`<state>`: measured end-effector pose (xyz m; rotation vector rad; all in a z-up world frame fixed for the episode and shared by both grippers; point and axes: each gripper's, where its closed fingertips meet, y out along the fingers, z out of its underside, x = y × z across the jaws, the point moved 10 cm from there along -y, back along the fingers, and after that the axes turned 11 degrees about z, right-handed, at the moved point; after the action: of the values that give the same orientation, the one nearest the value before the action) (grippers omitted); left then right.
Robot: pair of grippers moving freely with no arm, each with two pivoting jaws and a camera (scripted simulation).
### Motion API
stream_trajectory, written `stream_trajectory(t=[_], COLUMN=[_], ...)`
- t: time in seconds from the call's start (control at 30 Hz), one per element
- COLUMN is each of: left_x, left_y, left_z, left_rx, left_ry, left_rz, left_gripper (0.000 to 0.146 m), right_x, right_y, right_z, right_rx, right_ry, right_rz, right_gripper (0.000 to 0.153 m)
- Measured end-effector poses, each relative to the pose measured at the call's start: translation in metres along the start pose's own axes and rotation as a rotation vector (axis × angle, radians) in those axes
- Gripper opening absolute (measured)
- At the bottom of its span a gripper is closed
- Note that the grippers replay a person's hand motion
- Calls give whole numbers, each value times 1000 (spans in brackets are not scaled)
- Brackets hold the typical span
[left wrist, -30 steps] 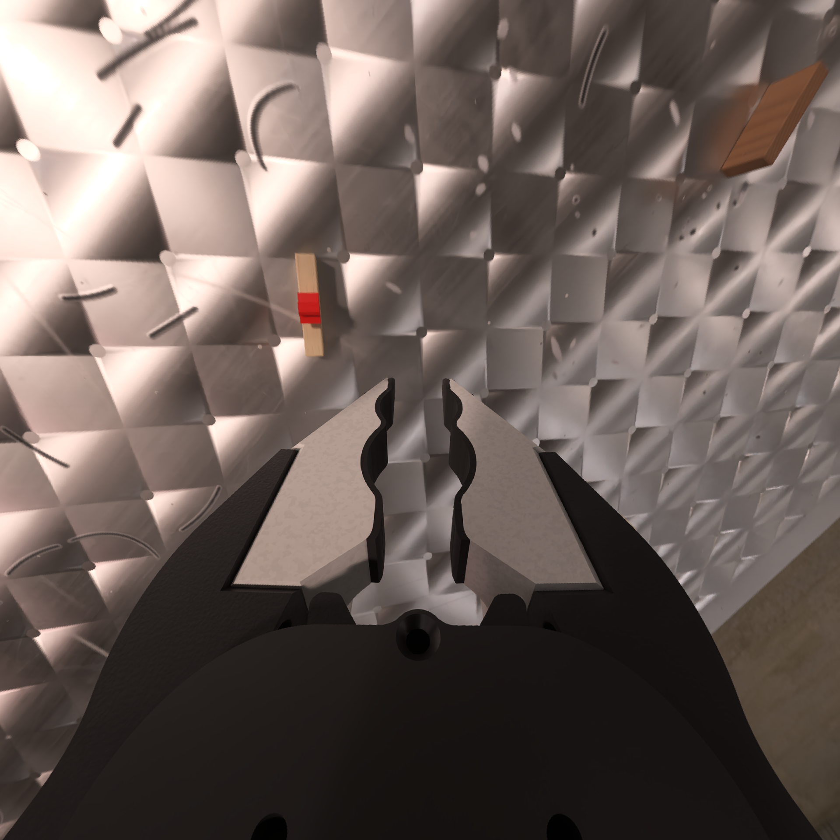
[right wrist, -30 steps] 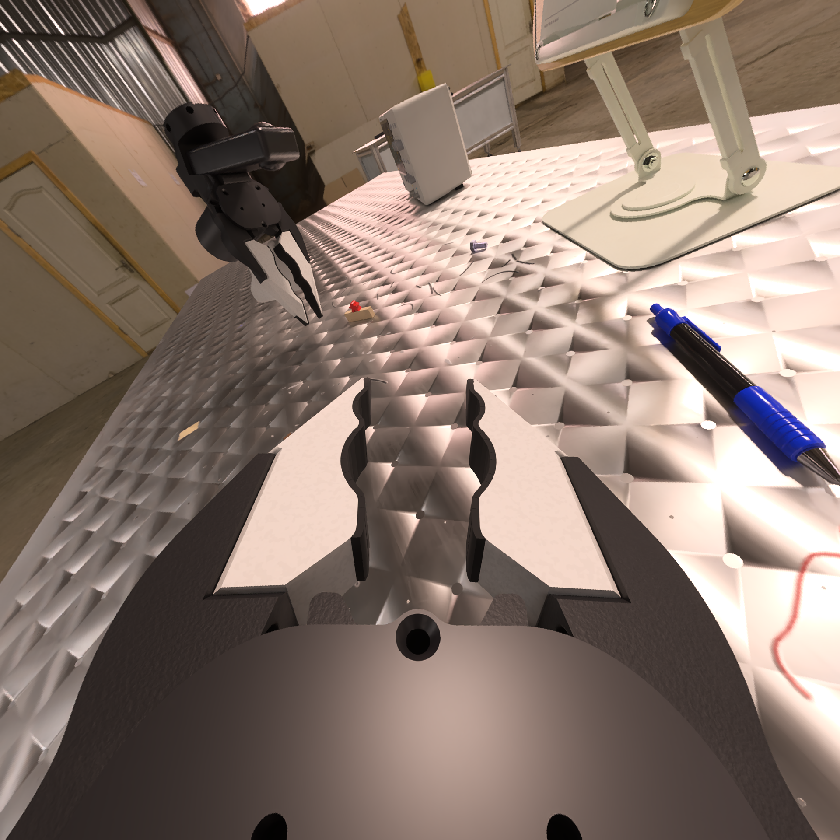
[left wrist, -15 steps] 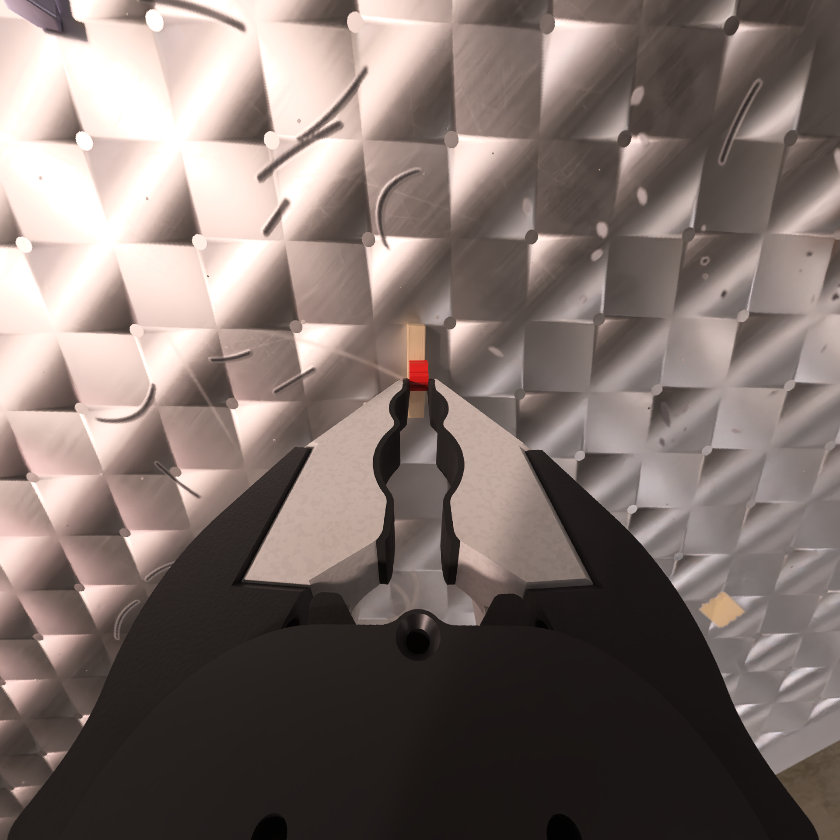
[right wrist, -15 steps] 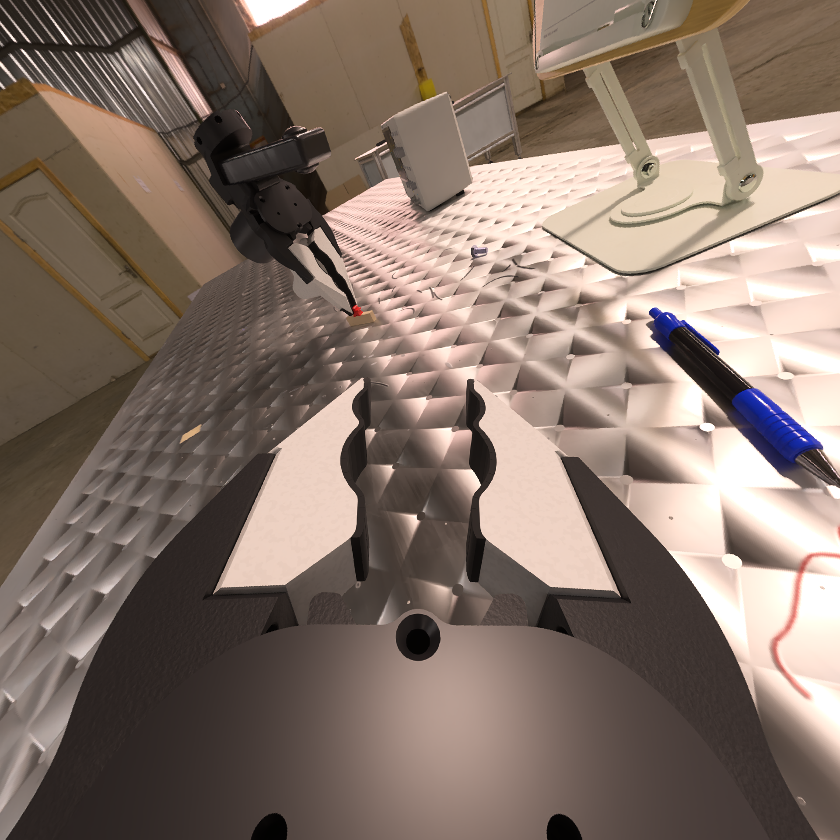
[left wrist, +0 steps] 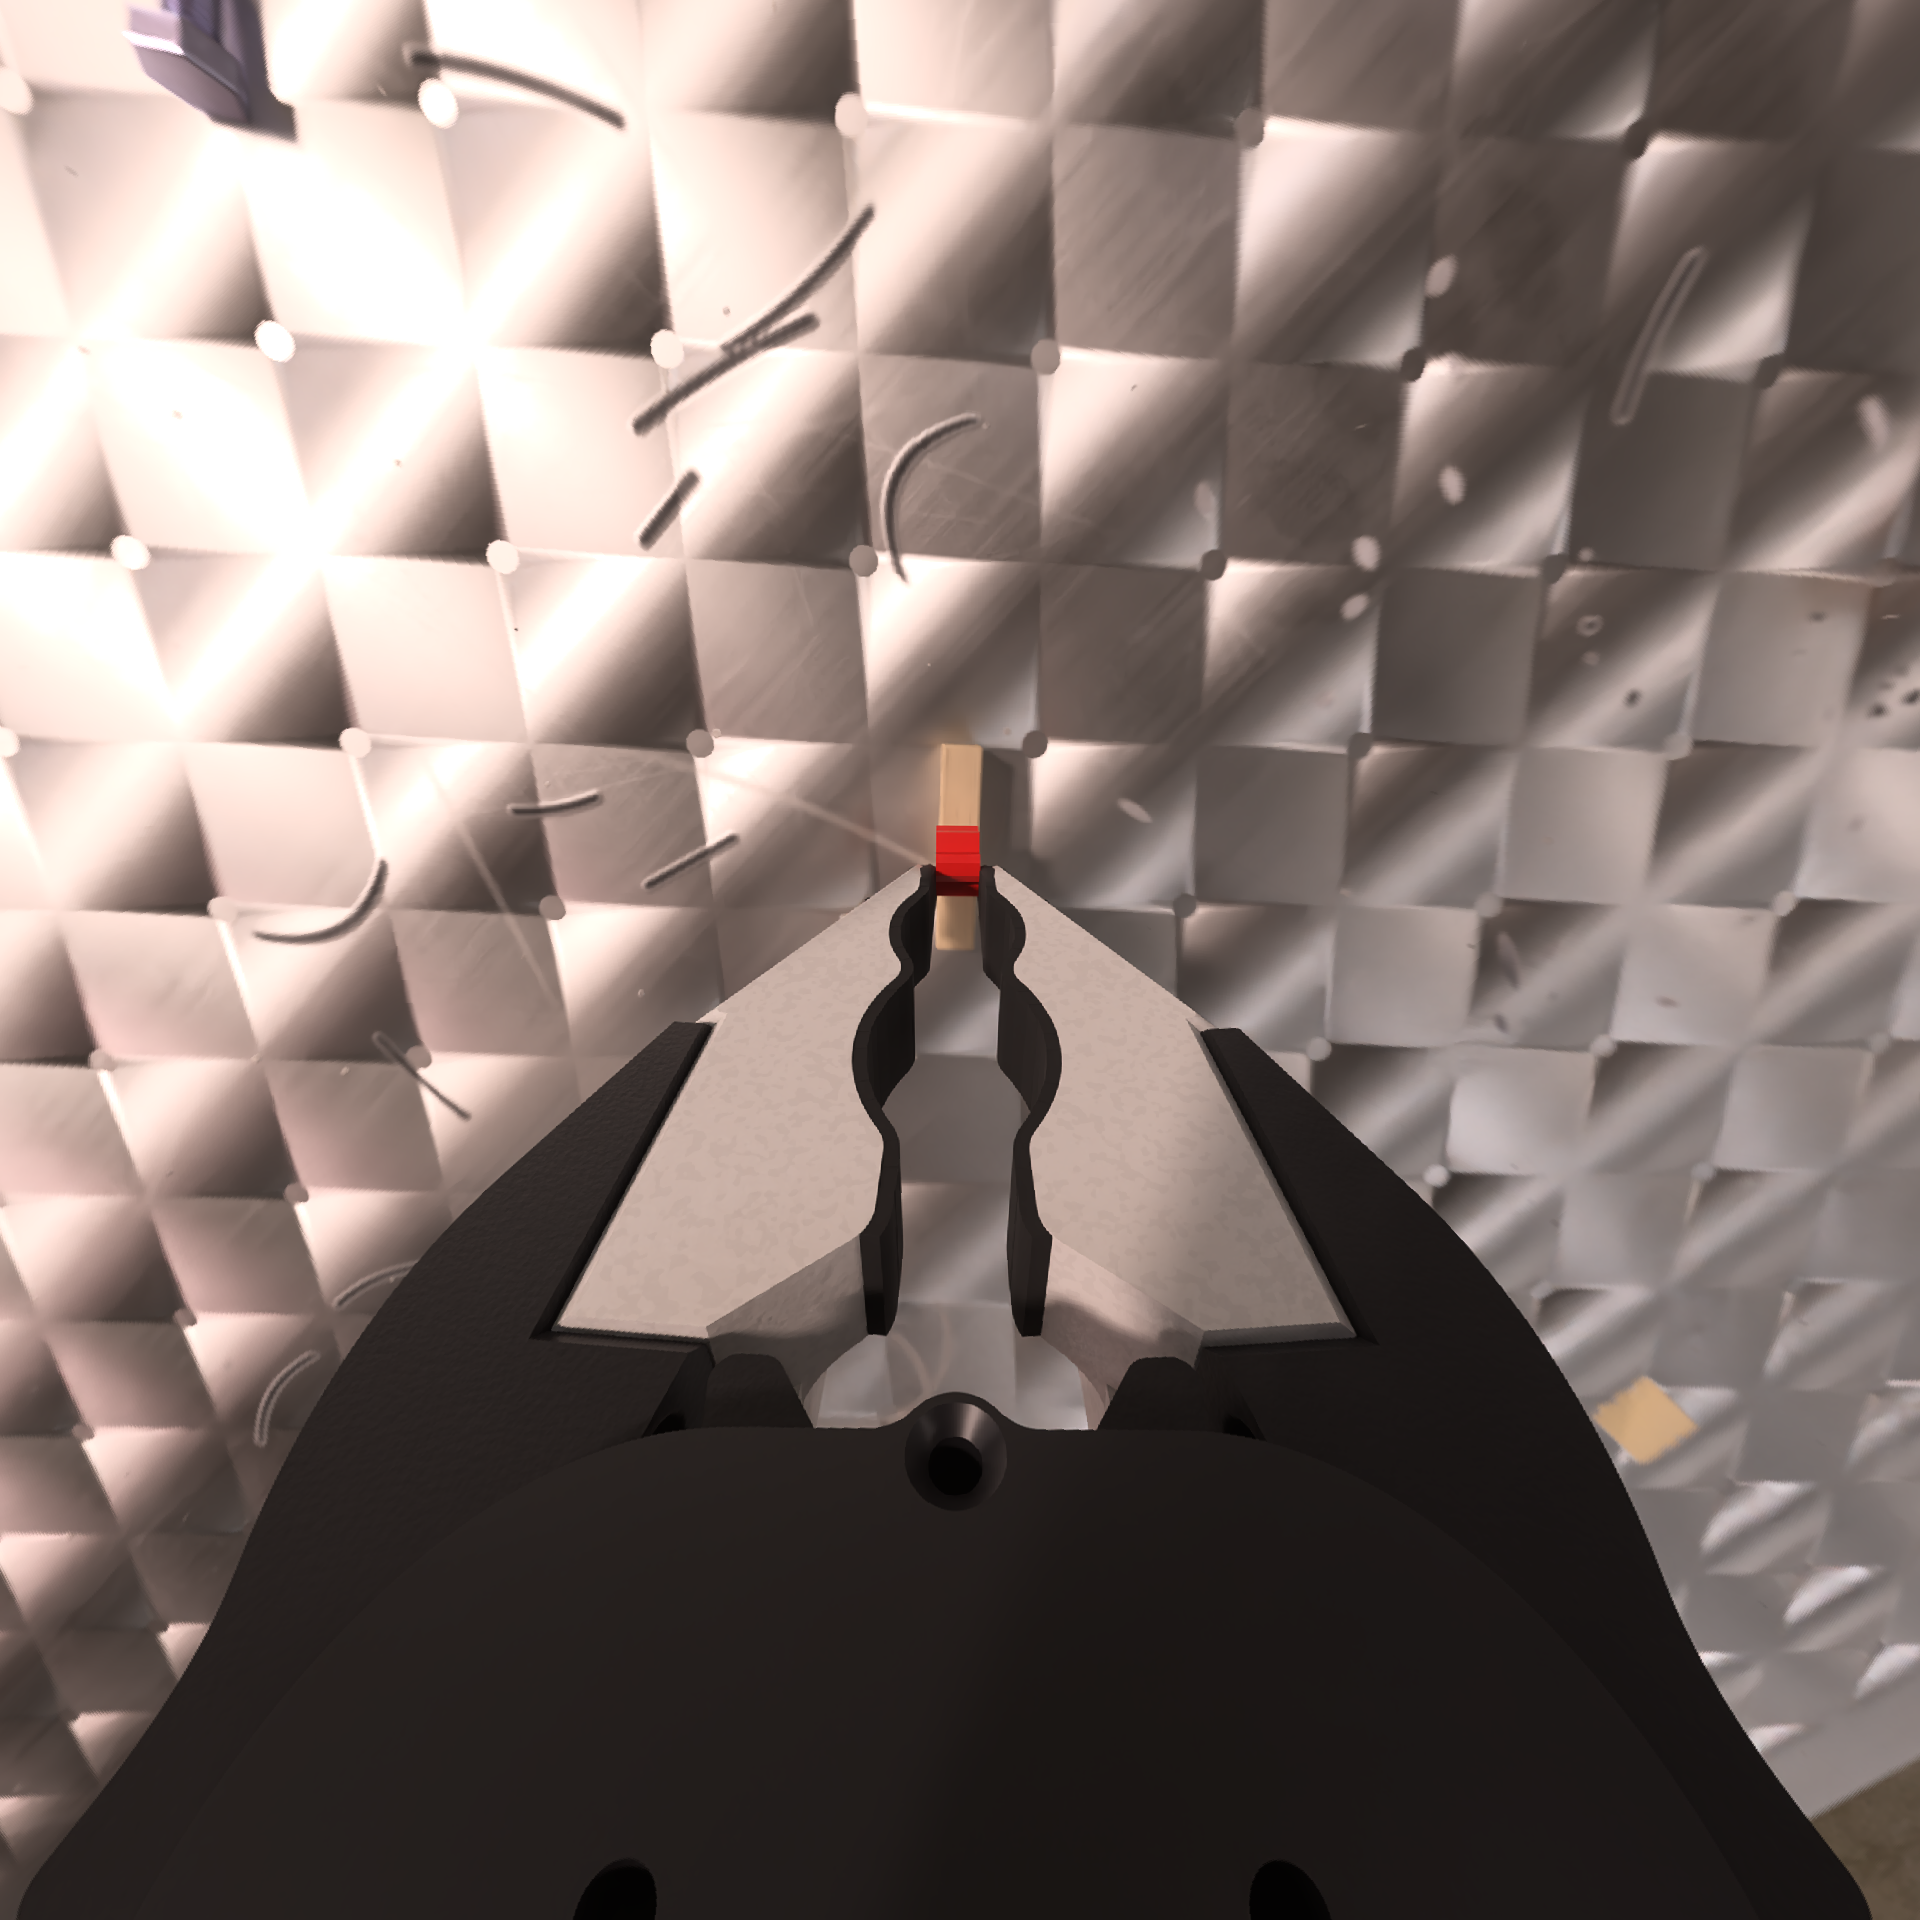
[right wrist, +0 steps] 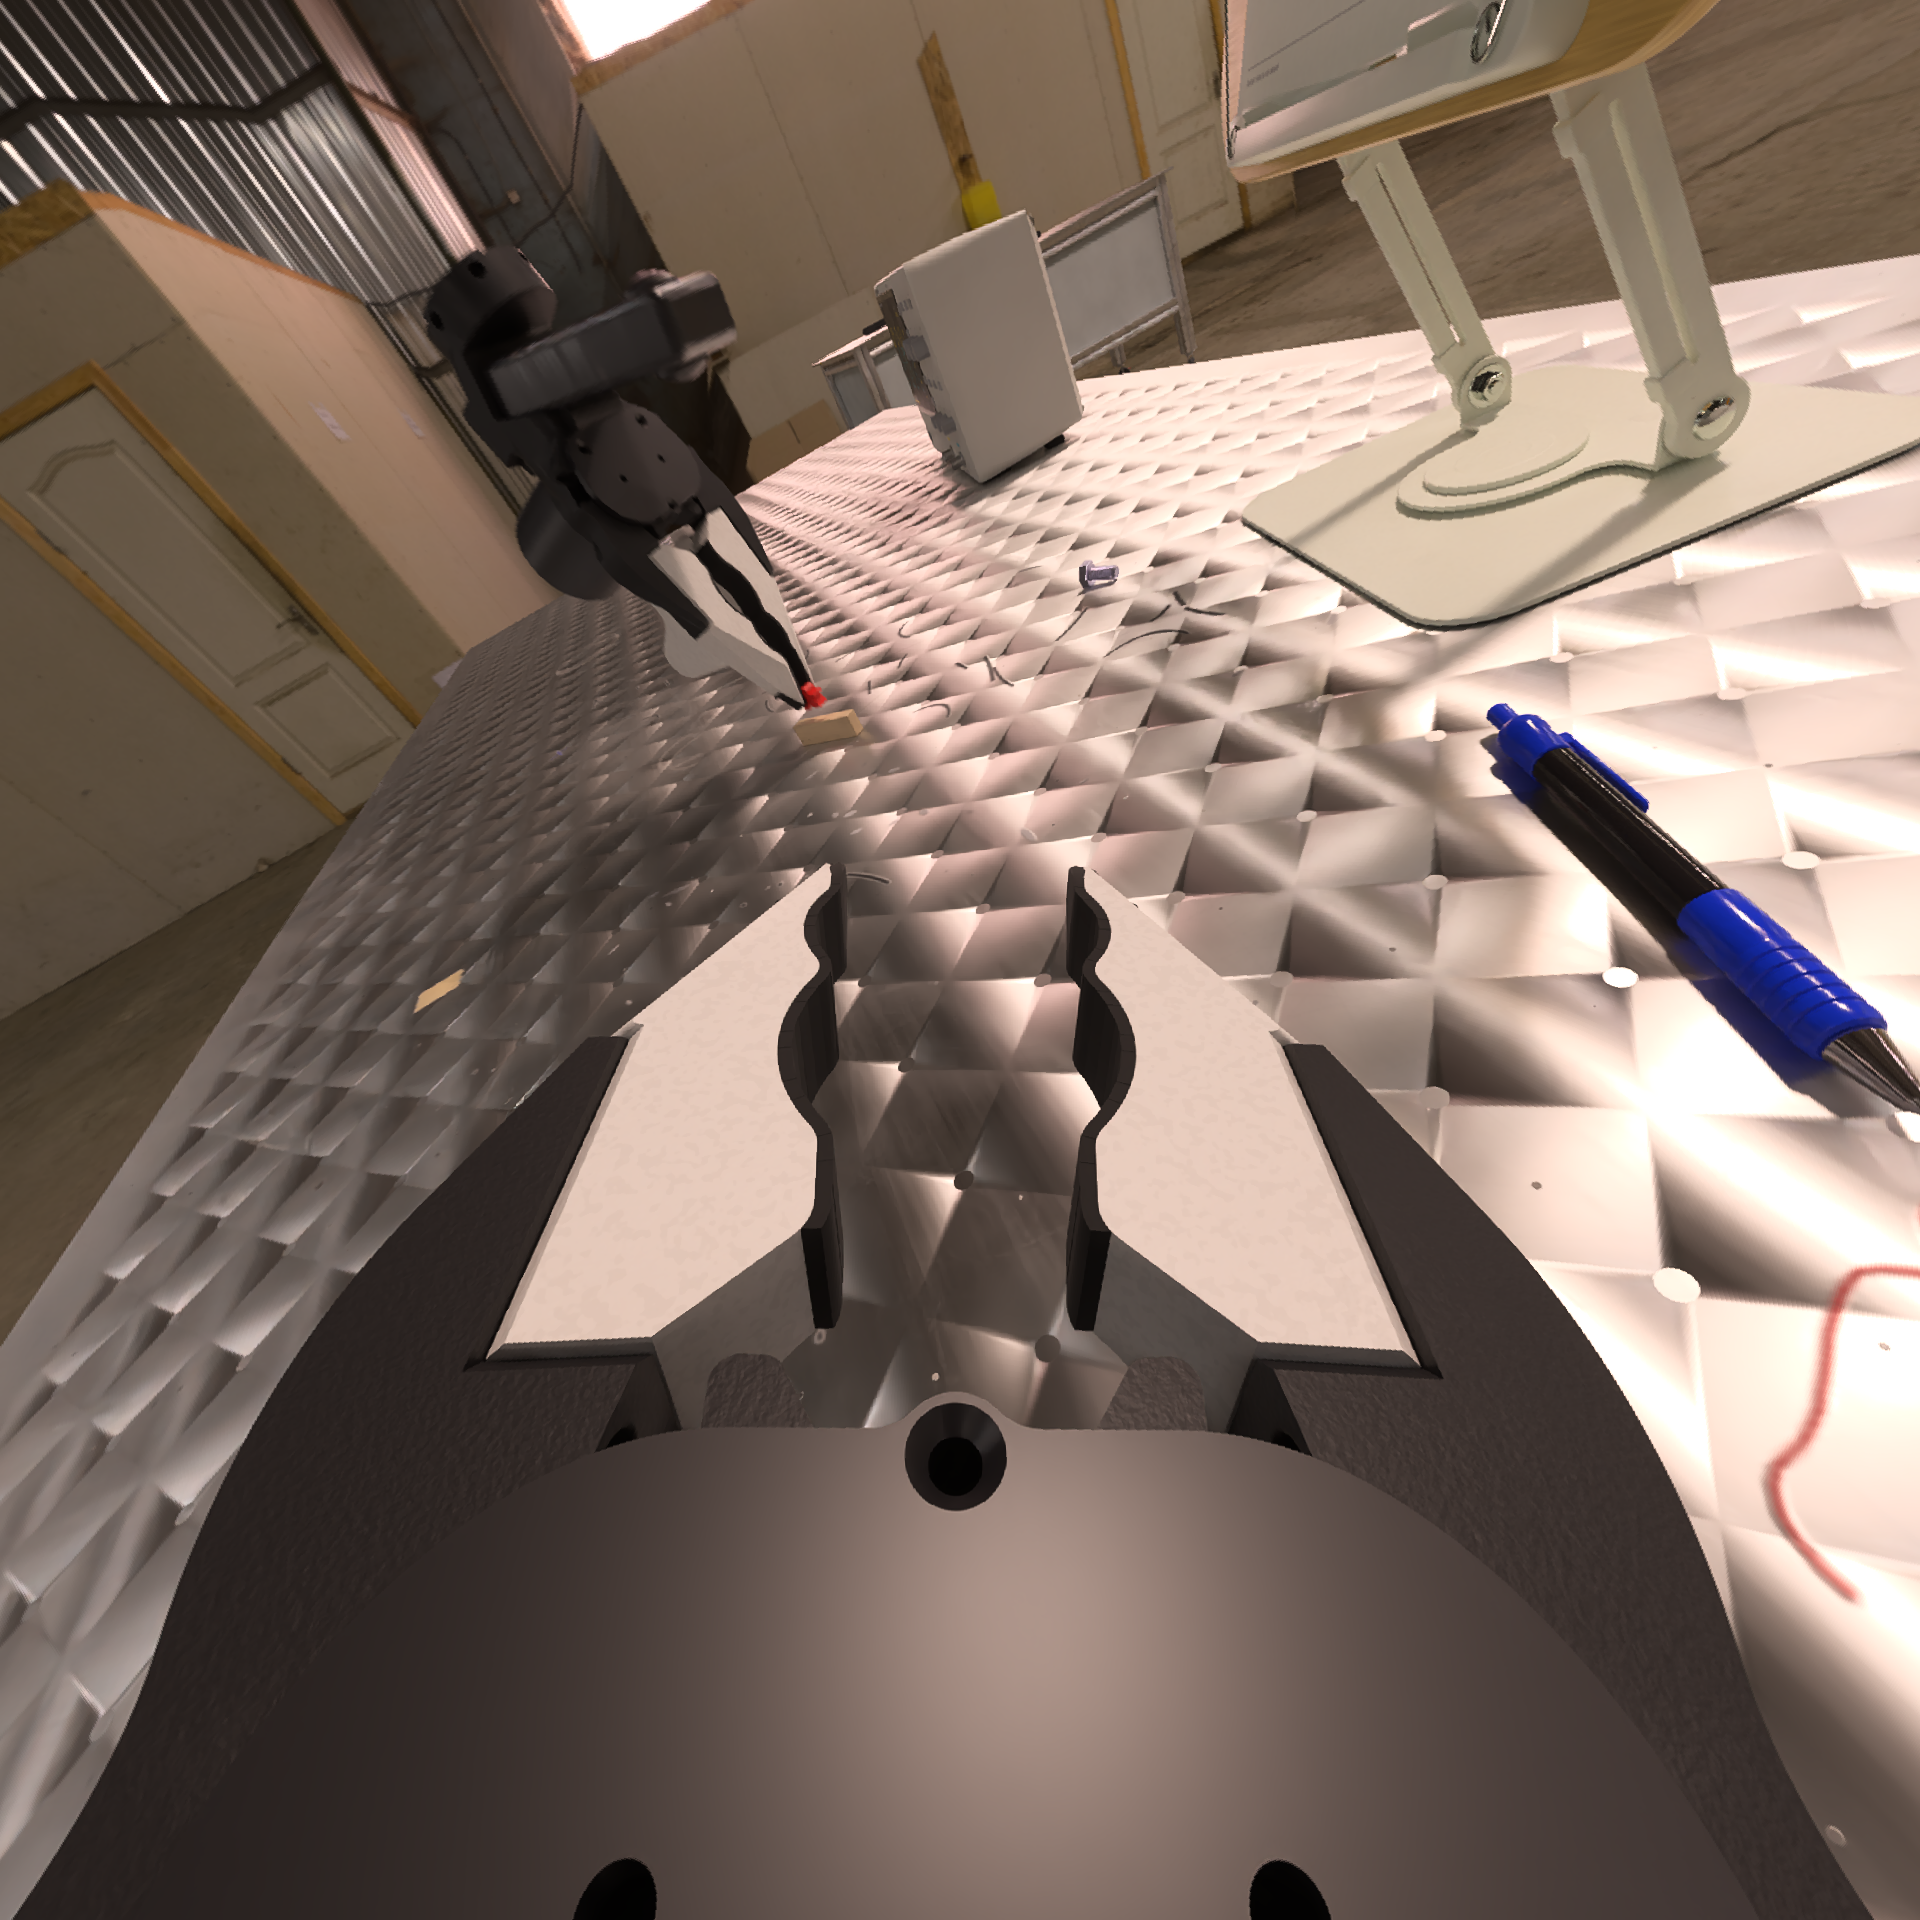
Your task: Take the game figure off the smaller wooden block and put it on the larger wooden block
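The left tool [left wrist: 957, 881] is closing its narrowly parted tips on the red game figure [left wrist: 957, 852], which is sitting on the smaller wooden block [left wrist: 959, 790] on the embossed metal counter [left wrist: 1455, 831]; whether the tips are already pressing it cannot be told. To do this well, the tips should be squeezing the figure's flanks squarely, clear of the block, then rising straight so the thin block is not dragged. The larger wooden block is not showing in either view. The right tool [right wrist: 951, 894] is hanging wide open and empty beside a blue pen [right wrist: 1683, 904]. Compared with half a second ago, the left tool is sitting lower and nearer the figure, with the framing barely changing.
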<state>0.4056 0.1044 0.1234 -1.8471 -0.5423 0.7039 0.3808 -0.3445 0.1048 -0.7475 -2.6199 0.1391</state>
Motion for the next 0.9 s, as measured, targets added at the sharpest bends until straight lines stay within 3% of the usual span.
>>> stream_trajectory(t=[0.17,0.3,0.43,0.57,0.73,0.9], left_x=[-41,-104,-167,-204,-216,-213], left_y=[-52,-71,-39,15,59,73], left_z=[-13,-41,-67,-77,-76,-75], left_rx=[-146,-185,-184,-51,65,99], left_ry=[53,214,303,429,497,446], left_rz=[80,168,266,148,82,96], left_gripper=[8,8,8,8,8,8], right_x=[0,0,0,0,0,0], right_y=[0,0,0,0,0,0], right_z=[0,0,0,0,0,0], right_rx=[1,2,3,3,0,3], right_ry=[-1,-1,-3,-3,-3,-4], right_rz=[-1,-2,0,0,0,0], right_gripper=[42,42,42,42,42,42])
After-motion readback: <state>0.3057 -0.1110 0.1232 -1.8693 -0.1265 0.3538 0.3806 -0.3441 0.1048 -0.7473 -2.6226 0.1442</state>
